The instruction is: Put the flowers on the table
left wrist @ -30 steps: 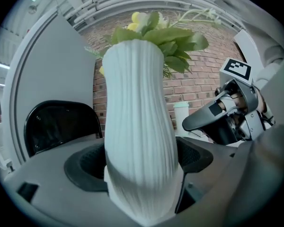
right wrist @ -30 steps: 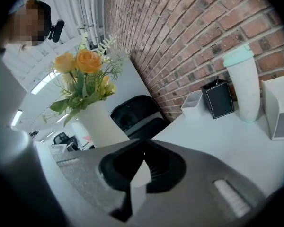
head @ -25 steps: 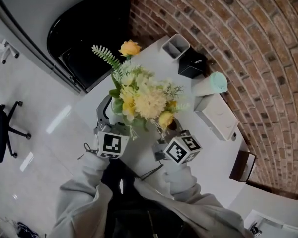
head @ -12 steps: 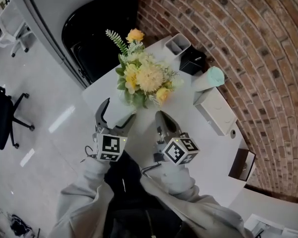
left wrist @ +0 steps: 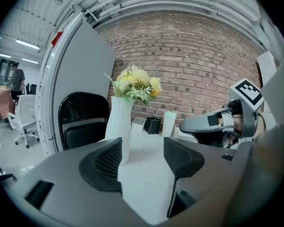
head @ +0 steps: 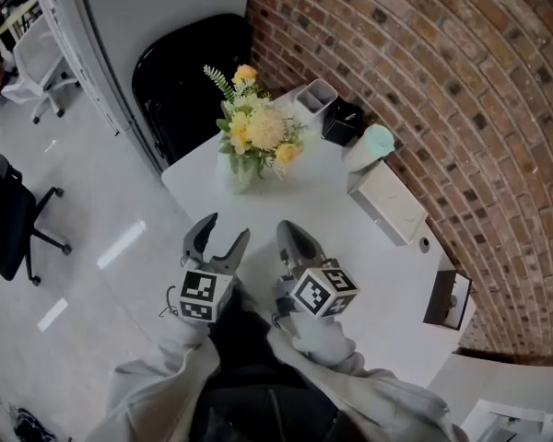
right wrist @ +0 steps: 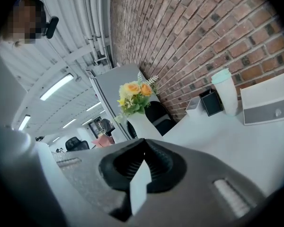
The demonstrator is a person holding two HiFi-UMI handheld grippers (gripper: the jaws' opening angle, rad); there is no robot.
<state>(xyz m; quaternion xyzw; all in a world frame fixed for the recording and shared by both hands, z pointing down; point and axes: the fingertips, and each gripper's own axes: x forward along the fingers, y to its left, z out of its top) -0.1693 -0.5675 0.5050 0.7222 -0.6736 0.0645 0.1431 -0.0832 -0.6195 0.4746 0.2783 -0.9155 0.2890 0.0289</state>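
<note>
Head view: the yellow and cream flowers (head: 256,134) stand upright in a white vase (head: 238,171) on the white table (head: 369,265). They are well ahead of both claws, toward the far corner by the black chair (head: 189,72) and the brick wall (head: 461,90). A second ago the two claws flanked the vase; both have since drawn back toward the person, carrying nothing. The left gripper (head: 227,228) holds its jaws in a moderate V. The right gripper (head: 288,230), just beside it, has its jaws brought together.

Left gripper view: the jaws stand partly apart, having just been closing from their widest, with only bare tabletop between them. The vase (left wrist: 119,122) rises beyond the left pad (left wrist: 102,162), clear of it, with the flowers (left wrist: 135,83) above. The right gripper (left wrist: 187,125) hangs off to the right.

Right gripper view: the pads (right wrist: 158,162) meet at their tips and hold nothing. A pale sliver below the tips is probably the table seen through the gap, though the wide lens leaves that uncertain. Vase (right wrist: 144,126) and flowers (right wrist: 132,98) stand ahead and slightly left of the claw. A mint cup (right wrist: 225,91) and a white box (right wrist: 267,105) sit farther off to its right. With the vase released and standing unaided, the placement looks done; only the retreat seems left.
</note>
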